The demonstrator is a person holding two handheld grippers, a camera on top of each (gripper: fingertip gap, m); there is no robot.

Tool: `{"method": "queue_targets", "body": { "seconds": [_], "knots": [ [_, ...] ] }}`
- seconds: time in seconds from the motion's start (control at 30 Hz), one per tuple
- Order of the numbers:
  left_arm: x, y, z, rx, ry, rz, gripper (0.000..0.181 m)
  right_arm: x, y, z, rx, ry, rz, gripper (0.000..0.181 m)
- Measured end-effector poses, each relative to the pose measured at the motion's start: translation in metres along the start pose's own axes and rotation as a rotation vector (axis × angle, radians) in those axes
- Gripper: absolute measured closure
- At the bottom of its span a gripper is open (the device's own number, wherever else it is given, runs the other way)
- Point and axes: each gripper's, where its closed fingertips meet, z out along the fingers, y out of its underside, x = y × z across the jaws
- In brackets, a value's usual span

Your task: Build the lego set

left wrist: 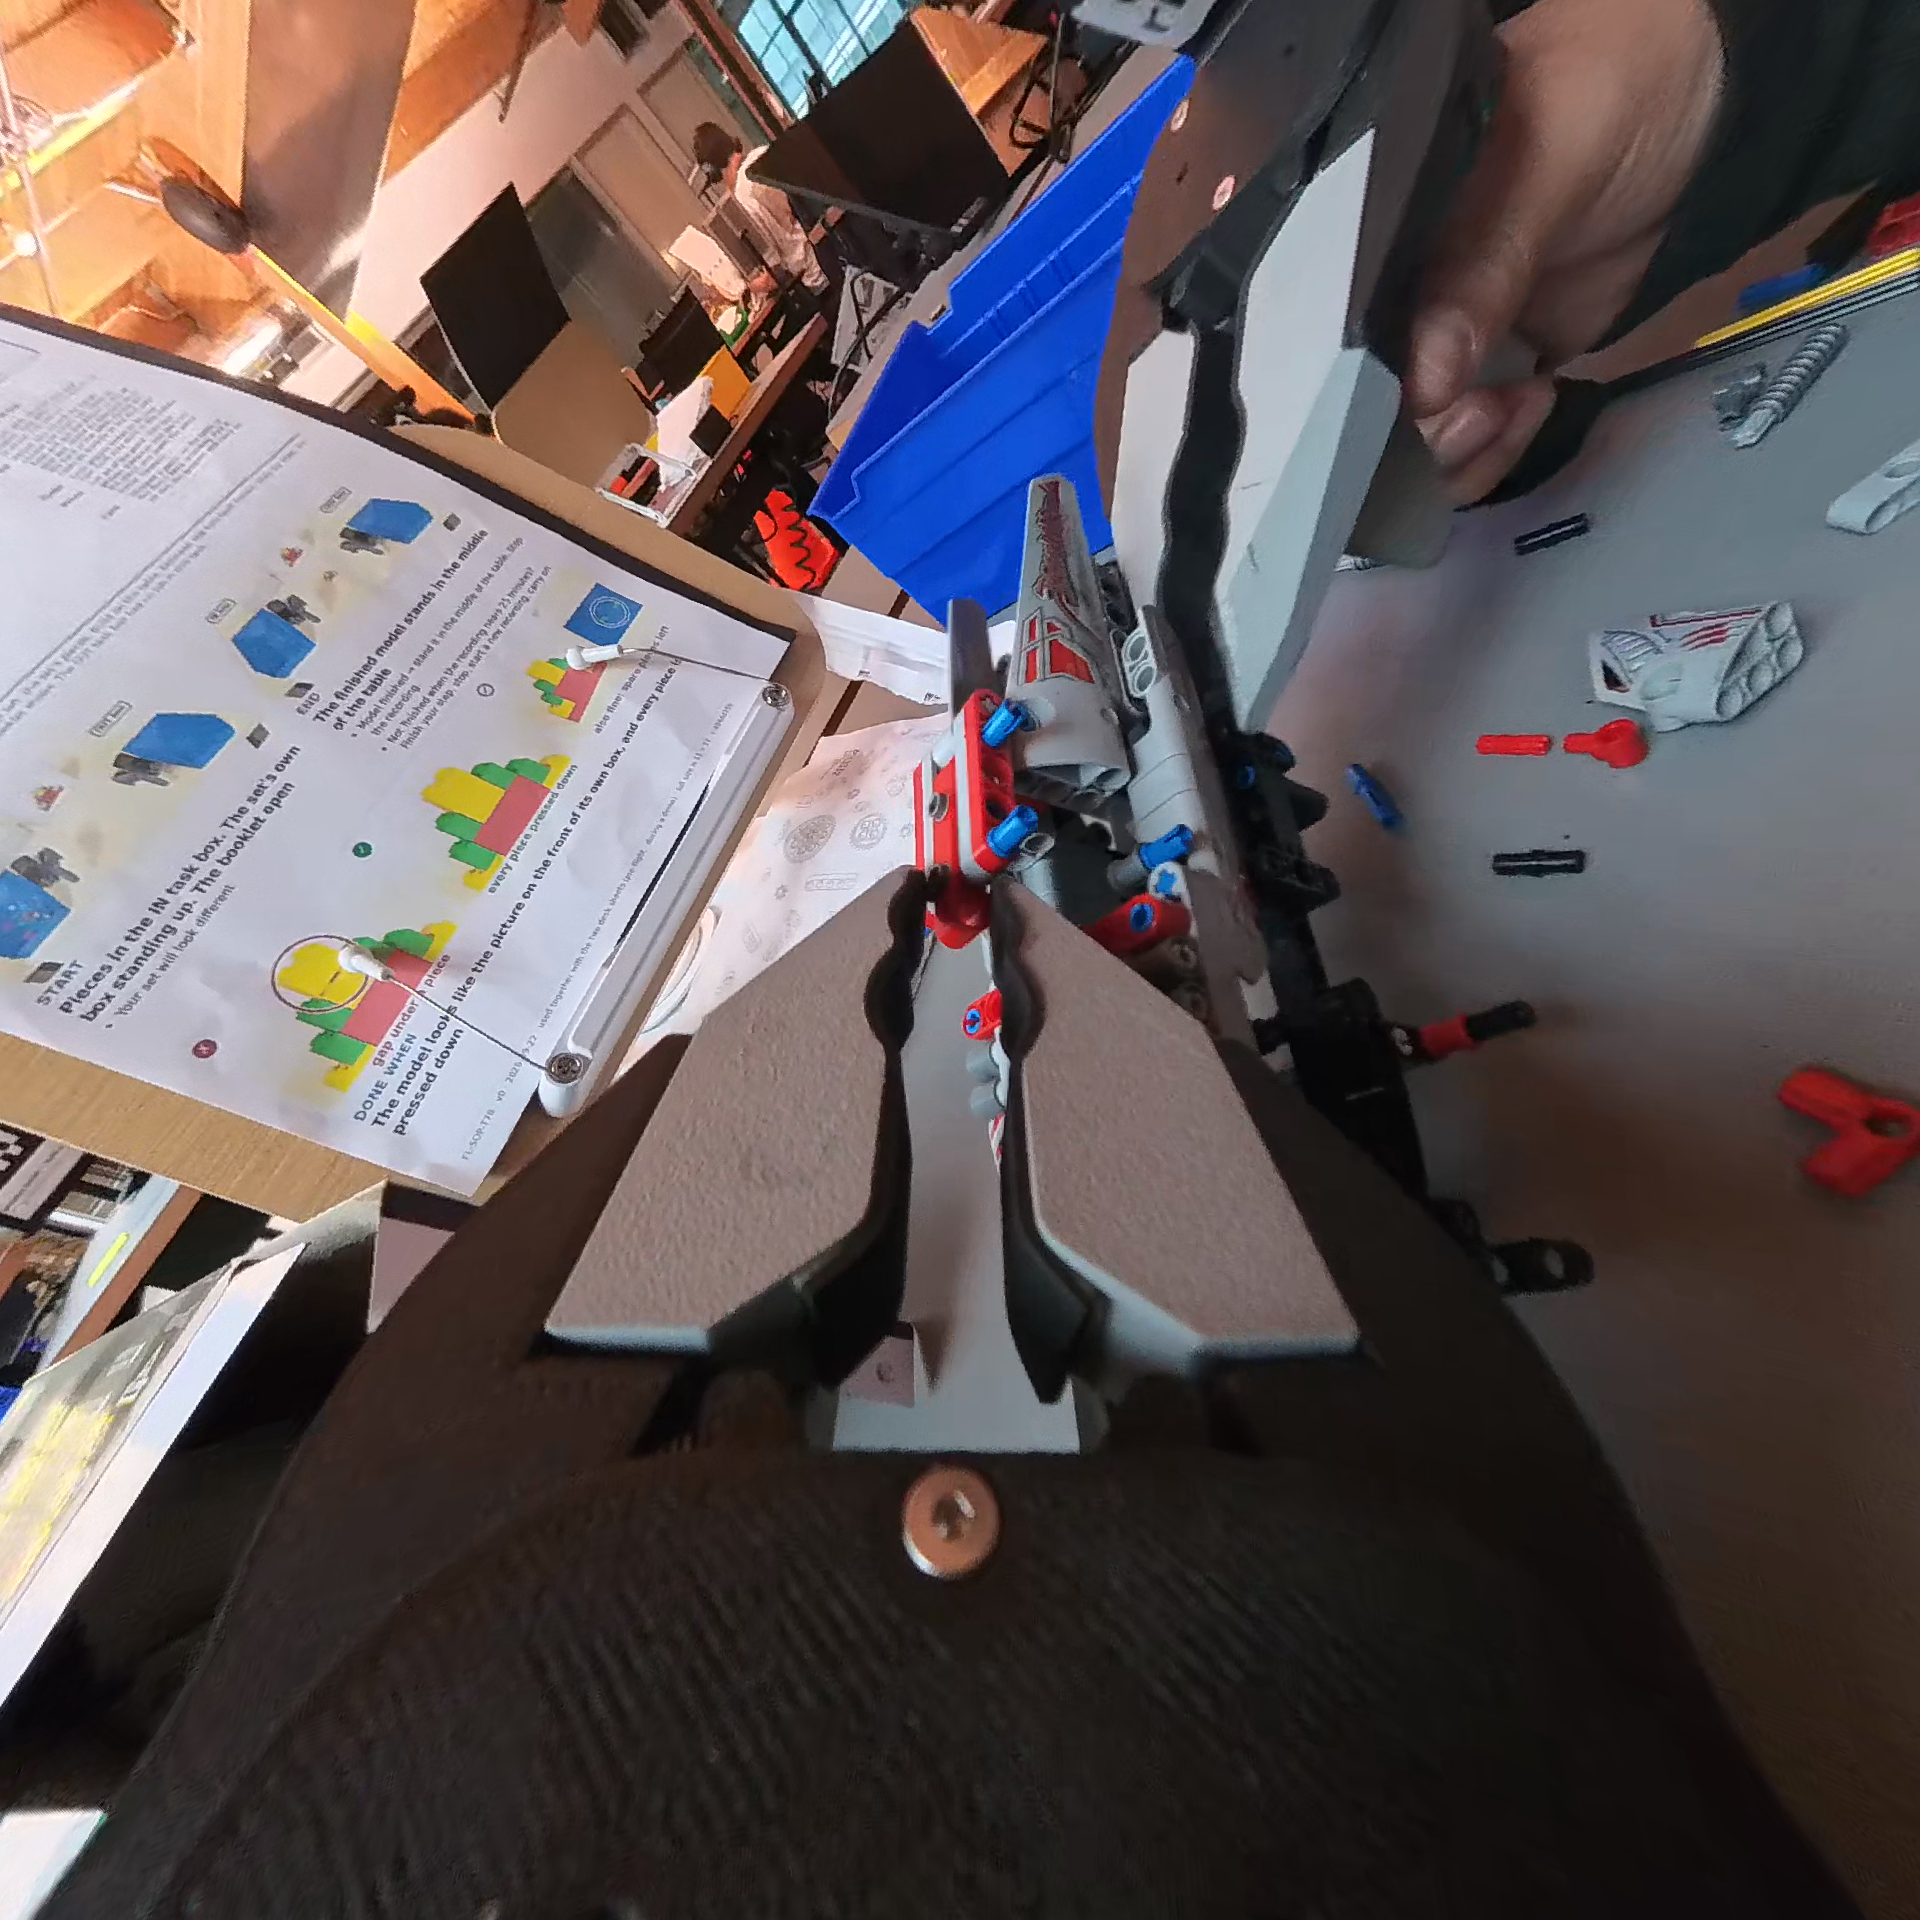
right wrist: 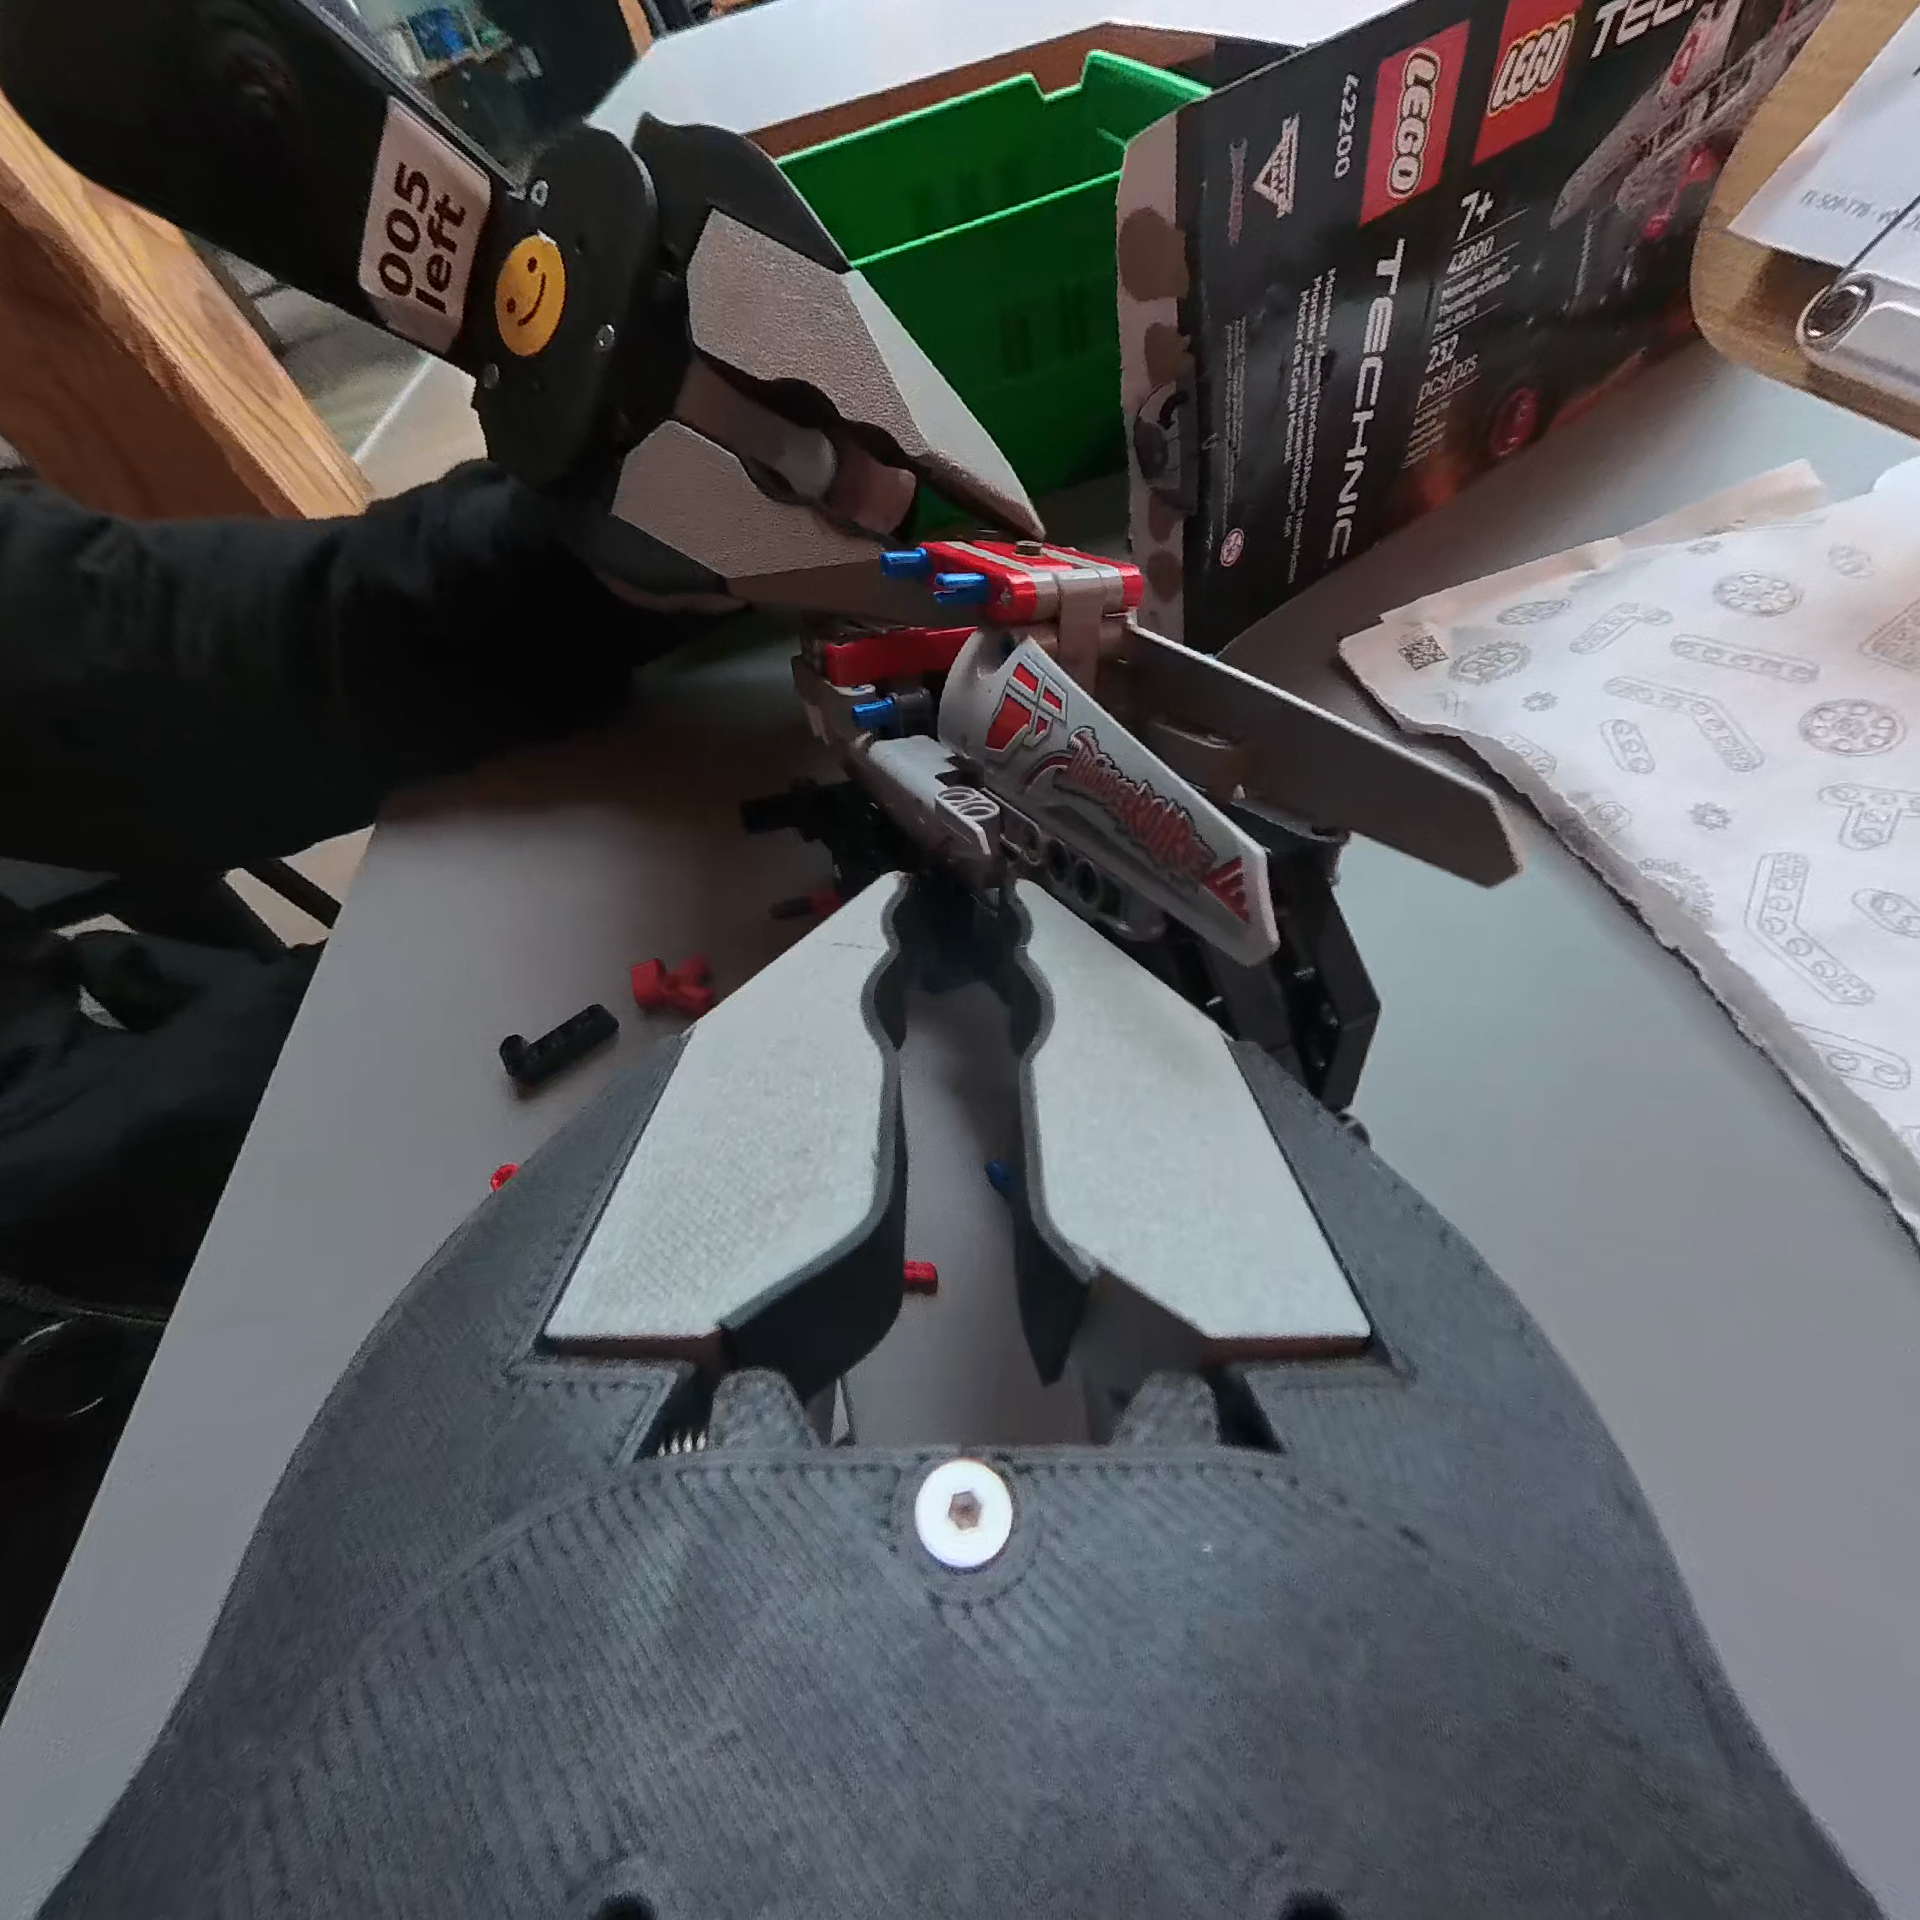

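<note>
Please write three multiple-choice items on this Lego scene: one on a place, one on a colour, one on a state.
1. Where is the set's box?
A. standing beyond the model
B. lying flat under the model
C. inside the bin

2. What colour is the bin beside that box?
A. yellow
B. green
C. white

3. What is the left gripper doing?
A. hanging open above the table
B. lying on the table
C. shut on the model's red part

Answers: 1 A, it stands upright behind the model; 2 B, its walls are green; 3 C, its fingers clamp the red part.
</note>
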Motion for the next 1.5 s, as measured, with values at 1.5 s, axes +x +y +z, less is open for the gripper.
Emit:
{"method": "queue_targets", "body": {
  "seconds": [1.5],
  "knots": [
    [-0.008,0.005,0.0,0.003,-0.033,-0.056,0.173,-0.005,-0.006,0.005,0.107,-0.114,0.045,0.176]
  ]
}}
